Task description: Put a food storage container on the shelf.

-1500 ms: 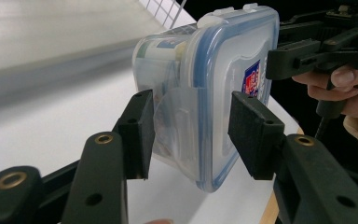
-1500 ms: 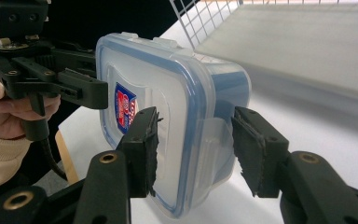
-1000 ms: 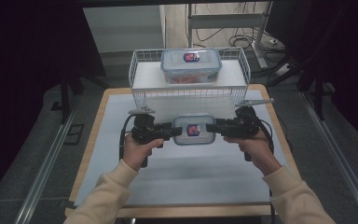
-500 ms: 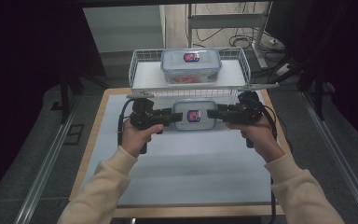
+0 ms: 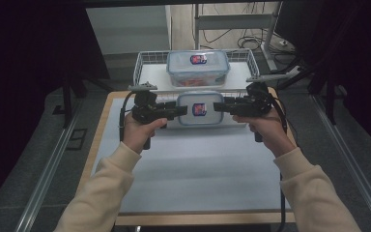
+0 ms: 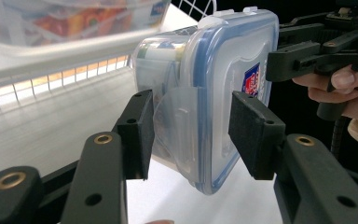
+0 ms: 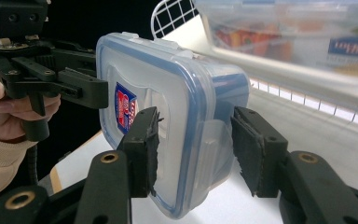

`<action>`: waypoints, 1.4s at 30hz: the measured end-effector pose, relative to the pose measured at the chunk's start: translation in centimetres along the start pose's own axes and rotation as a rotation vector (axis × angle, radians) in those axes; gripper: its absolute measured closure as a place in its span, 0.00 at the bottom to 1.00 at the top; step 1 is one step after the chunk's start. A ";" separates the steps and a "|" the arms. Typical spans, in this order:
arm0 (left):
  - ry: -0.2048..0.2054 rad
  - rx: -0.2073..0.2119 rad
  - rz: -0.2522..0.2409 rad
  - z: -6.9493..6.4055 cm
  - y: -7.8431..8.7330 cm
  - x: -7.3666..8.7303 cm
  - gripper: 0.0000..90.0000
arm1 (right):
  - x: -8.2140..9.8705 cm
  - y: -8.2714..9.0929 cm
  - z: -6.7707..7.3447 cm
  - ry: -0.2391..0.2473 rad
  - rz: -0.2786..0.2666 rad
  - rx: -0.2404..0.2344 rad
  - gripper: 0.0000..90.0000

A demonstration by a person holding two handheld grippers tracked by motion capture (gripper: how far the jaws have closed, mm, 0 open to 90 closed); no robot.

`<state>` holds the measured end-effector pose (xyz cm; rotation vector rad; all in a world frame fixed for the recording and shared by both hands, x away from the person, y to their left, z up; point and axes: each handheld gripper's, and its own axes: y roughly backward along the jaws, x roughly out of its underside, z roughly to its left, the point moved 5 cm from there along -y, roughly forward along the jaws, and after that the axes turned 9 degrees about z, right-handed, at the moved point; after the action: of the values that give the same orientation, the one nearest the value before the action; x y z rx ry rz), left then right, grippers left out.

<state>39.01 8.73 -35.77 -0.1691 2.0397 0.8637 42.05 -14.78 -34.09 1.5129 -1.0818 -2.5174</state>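
Big desk (image 5: 188, 179) with a pale mat, wire basket (image 5: 142, 65) past its far edge holding one lidded food box (image 5: 198, 67). Second lidded container (image 5: 199, 109) lifted off the desk near the far edge, just in front of the basket. Clamped at its left end by the left gripper (image 5: 182, 111), at its right end by the right gripper (image 5: 217, 106), pads (image 6: 137, 133) pressed on the side latches.

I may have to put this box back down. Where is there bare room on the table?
The white mat is bare from below the held box to the table's near edge, between the forearms. The wire basket behind is crowded: another box fills its middle. Both the left gripper and right gripper flank the held box.
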 end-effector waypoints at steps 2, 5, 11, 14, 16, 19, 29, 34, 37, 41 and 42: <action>0.001 -0.001 -0.005 0.0 0.2 -0.4 0.57 | -0.4 0.1 0.0 0.002 -0.001 0.001 0.58; -0.020 -0.027 0.002 0.0 0.3 -0.9 0.59 | -1.5 0.6 -0.1 -0.016 -0.051 0.018 0.76; 0.012 -0.037 0.019 1.0 -1.0 -0.3 0.61 | -1.5 -0.4 -1.3 -0.010 0.025 0.075 0.73; 0.053 -0.040 0.038 2.1 -2.1 1.0 0.60 | 0.4 -2.6 -2.7 -0.093 0.044 0.061 0.72; 0.075 -0.028 0.031 2.6 -2.0 1.1 0.61 | 1.1 -3.3 -3.2 -0.120 0.052 0.029 0.73; 0.077 -0.031 0.015 2.9 -1.4 0.4 0.61 | 0.8 -3.6 -3.2 -0.131 0.046 0.016 0.73; 0.043 -0.041 -0.059 1.6 1.2 -4.5 0.61 | -4.6 -0.8 -1.9 -0.082 -0.021 0.053 0.73; 0.033 -0.038 -0.089 1.3 1.9 -6.5 0.61 | -7.0 0.5 -1.6 -0.061 -0.043 0.079 0.73; 0.023 -0.043 -0.100 1.2 2.1 -7.6 0.61 | -8.3 1.1 -1.6 -0.049 -0.053 0.092 0.73; 0.019 -0.040 -0.104 1.2 2.0 -9.0 0.61 | -10.0 1.8 -1.7 -0.034 -0.069 0.113 0.73; 0.013 -0.040 -0.104 1.3 2.0 -9.3 0.61 | -10.5 2.0 -1.8 -0.028 -0.073 0.120 0.73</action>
<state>44.66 9.21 -27.99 -0.3018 2.0081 0.8407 48.35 -13.66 -25.40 1.5782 -1.2250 -2.5716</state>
